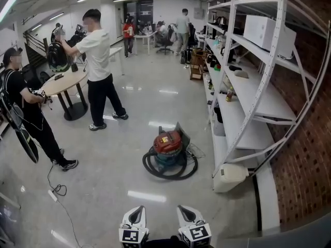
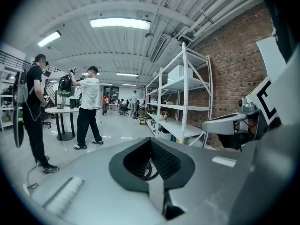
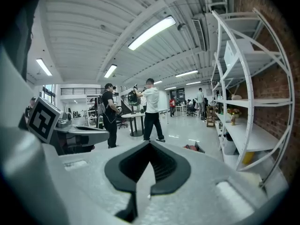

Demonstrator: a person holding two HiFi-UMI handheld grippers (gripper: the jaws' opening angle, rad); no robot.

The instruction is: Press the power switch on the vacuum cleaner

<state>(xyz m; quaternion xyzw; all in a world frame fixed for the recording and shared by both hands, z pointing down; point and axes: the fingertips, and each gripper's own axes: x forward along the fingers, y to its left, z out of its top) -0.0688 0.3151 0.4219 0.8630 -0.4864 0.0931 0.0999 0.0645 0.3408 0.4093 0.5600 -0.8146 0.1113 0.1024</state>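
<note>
The vacuum cleaner point(image 1: 168, 144) stands on the floor a few steps ahead; it has a red top, a teal drum and a black hose point(image 1: 170, 169) coiled round its base. Its power switch is too small to make out. My left gripper point(image 1: 136, 212) and right gripper point(image 1: 185, 211) are low at the bottom edge, side by side, well short of the vacuum, both shut and holding nothing. In the left gripper view the left gripper point(image 2: 151, 140) shows its jaws closed together. The right gripper point(image 3: 150, 143) looks the same, with a sliver of the vacuum point(image 3: 191, 147) above it.
White metal shelving point(image 1: 248, 102) with assorted items lines the brick wall on the right, with a white jug point(image 1: 230, 177) at its foot. A person in a white shirt point(image 1: 98, 61) and a person in black point(image 1: 26, 112) stand by a round table point(image 1: 64, 81). A power strip point(image 1: 53, 194) lies left.
</note>
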